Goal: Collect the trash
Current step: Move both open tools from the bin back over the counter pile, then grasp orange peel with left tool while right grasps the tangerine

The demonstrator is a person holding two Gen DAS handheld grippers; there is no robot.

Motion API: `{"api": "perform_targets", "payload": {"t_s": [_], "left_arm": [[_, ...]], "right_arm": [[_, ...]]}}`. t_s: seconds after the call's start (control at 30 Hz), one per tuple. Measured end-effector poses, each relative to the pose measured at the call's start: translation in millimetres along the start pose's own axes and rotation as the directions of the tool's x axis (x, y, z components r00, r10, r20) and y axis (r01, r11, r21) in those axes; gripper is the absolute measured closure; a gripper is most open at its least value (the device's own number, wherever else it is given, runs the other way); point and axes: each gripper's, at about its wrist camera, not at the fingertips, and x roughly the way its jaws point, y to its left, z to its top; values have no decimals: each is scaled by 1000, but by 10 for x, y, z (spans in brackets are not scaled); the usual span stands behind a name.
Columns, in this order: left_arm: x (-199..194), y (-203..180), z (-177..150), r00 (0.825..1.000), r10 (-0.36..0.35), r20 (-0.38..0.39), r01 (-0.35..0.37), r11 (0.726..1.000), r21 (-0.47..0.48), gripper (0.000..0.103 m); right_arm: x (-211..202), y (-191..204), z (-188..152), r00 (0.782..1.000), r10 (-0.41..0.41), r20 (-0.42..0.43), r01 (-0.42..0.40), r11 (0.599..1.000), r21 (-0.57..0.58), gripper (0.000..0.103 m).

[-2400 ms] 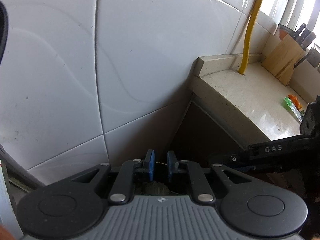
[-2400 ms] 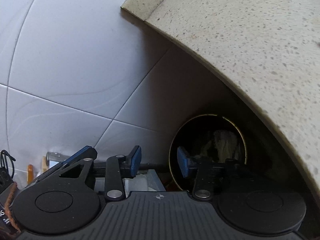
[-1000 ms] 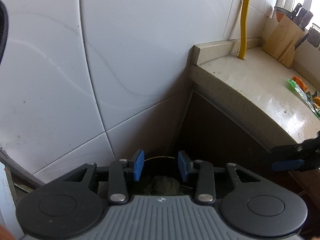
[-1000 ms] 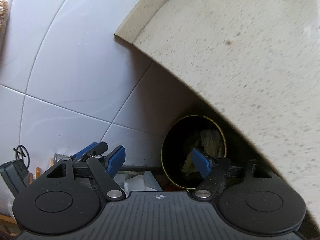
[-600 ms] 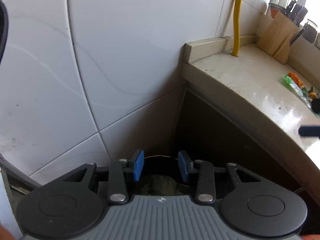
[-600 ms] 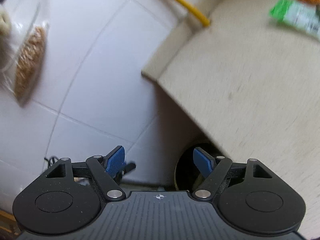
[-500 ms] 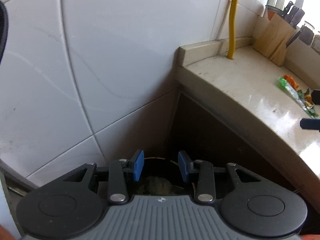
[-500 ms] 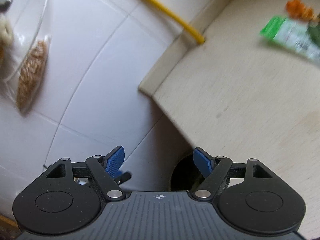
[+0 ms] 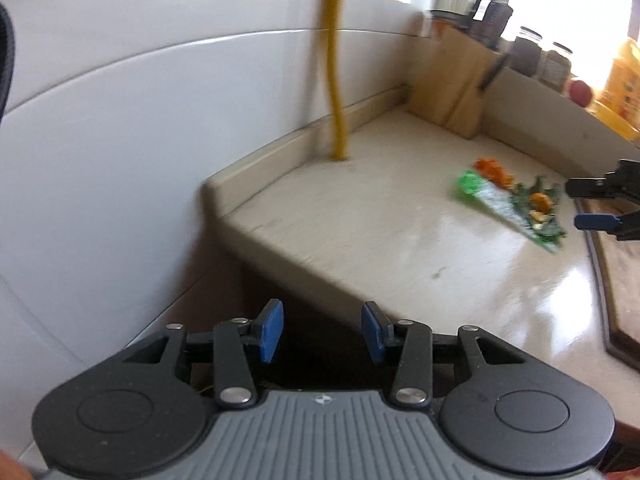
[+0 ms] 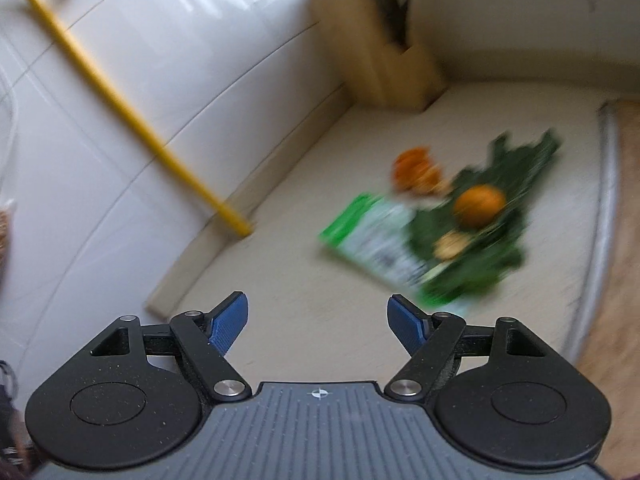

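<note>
In the left wrist view, the left gripper (image 9: 322, 334) is seen spread apart with nothing held between its blue pads (image 9: 271, 335), below the front edge of a pale stone countertop (image 9: 360, 216). A green wrapper (image 9: 500, 204) is seen lying on that countertop towards the right, with orange peel (image 9: 490, 168) and dark green leaves (image 9: 546, 194) on and beside it. The right gripper (image 9: 588, 204) is seen at the right edge, just beside this heap of trash, its fingers parted. A yellow pipe (image 9: 334, 60) is shown running down the white tiled wall (image 9: 140, 100) to the counter, and a wooden knife block (image 9: 452, 88) stands in the far corner.

In the right wrist view, much blurred, the right gripper (image 10: 318, 322) is seen wide apart and empty above the countertop (image 10: 288, 280). The green wrapper (image 10: 372, 236) lies just ahead of it to the right, with leaves (image 10: 500, 208) overlapping its far end and orange peel pieces (image 10: 478, 204) resting on them. The yellow pipe (image 10: 120, 108) and knife block (image 10: 376, 52) are seen beyond.
</note>
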Motion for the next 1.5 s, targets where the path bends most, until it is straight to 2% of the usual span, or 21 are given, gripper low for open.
{"api": "perform_targets", "payload": {"t_s": [0.1, 0.27, 0.53, 0.7, 0.77, 0.83, 1.0, 1.07, 1.1, 1.17, 1.23, 1.37, 1.5], "left_arm": [[85, -191, 159, 999, -43, 9, 43, 998, 40, 63], [235, -479, 451, 994, -102, 28, 99, 991, 90, 62], [589, -943, 903, 986, -162, 29, 156, 976, 150, 62], [818, -1242, 1102, 980, -199, 20, 192, 963, 188, 62], [904, -1348, 1168, 977, -211, 14, 204, 959, 196, 62], [995, -1440, 1220, 976, -220, 4, 214, 956, 202, 62], [1219, -1607, 1315, 974, -223, -25, 223, 953, 207, 62], [1306, -1645, 1353, 973, -226, -33, 228, 953, 200, 62], [1349, -1660, 1370, 973, -230, -37, 232, 953, 196, 62], [1438, -1697, 1403, 971, -234, -48, 239, 952, 191, 62], [1537, -1746, 1439, 969, -240, -63, 248, 949, 195, 62], [1721, -1846, 1505, 963, -258, -75, 268, 942, 202, 62], [1926, -1947, 1613, 950, -301, -88, 312, 931, 189, 62]], "right_arm": [[9, -124, 73, 997, -70, 19, 71, 997, -33, 21], [87, -235, 160, 981, -187, 50, 192, 974, -121, 21], [307, -337, 380, 970, -232, 77, 244, 932, -267, 24], [452, -431, 521, 975, -213, 59, 221, 926, -305, 28], [501, -472, 554, 980, -194, 46, 199, 927, -318, 41], [568, -497, 561, 983, -182, 21, 178, 923, -342, 45], [754, -608, 552, 983, -180, -34, 155, 917, -367, 47], [799, -673, 555, 981, -190, -48, 159, 917, -366, 62], [798, -702, 558, 981, -187, -51, 156, 919, -361, 65], [771, -753, 577, 983, -173, -54, 144, 926, -349, 73], [708, -809, 607, 987, -150, -53, 126, 942, -311, 76], [508, -902, 682, 995, -98, -17, 92, 973, -211, 77], [347, -978, 758, 998, -63, 22, 66, 989, -135, 77]]}}
